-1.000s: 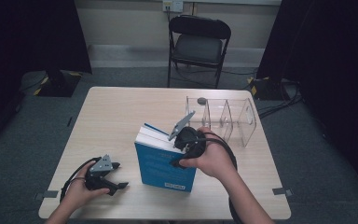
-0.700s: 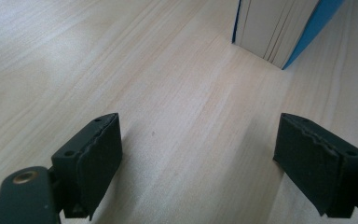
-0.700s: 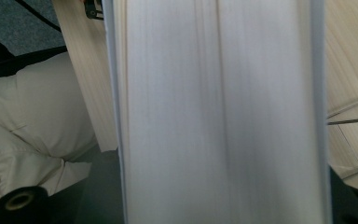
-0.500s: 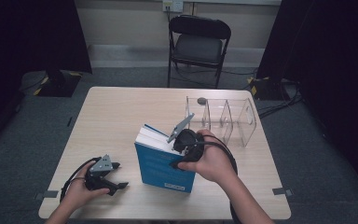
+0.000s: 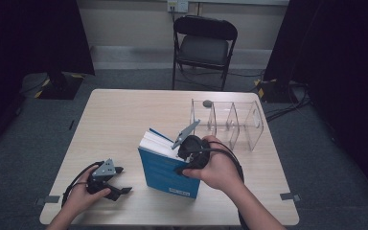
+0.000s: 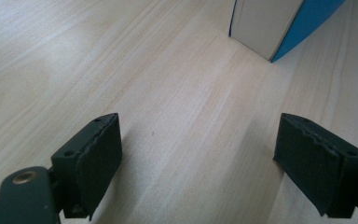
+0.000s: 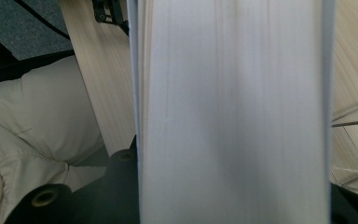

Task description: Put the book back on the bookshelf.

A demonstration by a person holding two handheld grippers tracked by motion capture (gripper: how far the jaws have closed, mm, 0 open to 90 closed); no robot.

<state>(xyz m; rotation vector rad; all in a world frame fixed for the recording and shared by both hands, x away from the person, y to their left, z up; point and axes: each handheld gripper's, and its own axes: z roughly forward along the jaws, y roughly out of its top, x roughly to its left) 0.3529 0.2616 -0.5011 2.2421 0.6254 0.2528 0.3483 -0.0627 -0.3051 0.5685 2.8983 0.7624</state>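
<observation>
Right gripper (image 5: pixel 184 155) holds a blue book (image 5: pixel 165 170) upright on the tabletop (image 5: pixel 124 120); left gripper (image 5: pixel 117 184) rests open beside it.

Nearest the person, the left gripper lies low on the tabletop at the front left, its jaws spread wide with nothing between them; its own view shows bare wood between the pads (image 6: pixel 93 156) and a bottom corner of the book (image 6: pixel 279 23) a little way ahead. Just to its right the book stands tilted near the front middle, cover facing the person, white page block (image 7: pixel 233 112) up. The right gripper clamps the book's upper right part, a black jaw on either side of the pages. Farther back on the right stands a clear plastic rack (image 5: pixel 230 122) with dividers, apart from the book. Beyond the tabletop is a black folding chair (image 5: pixel 203 43).
</observation>
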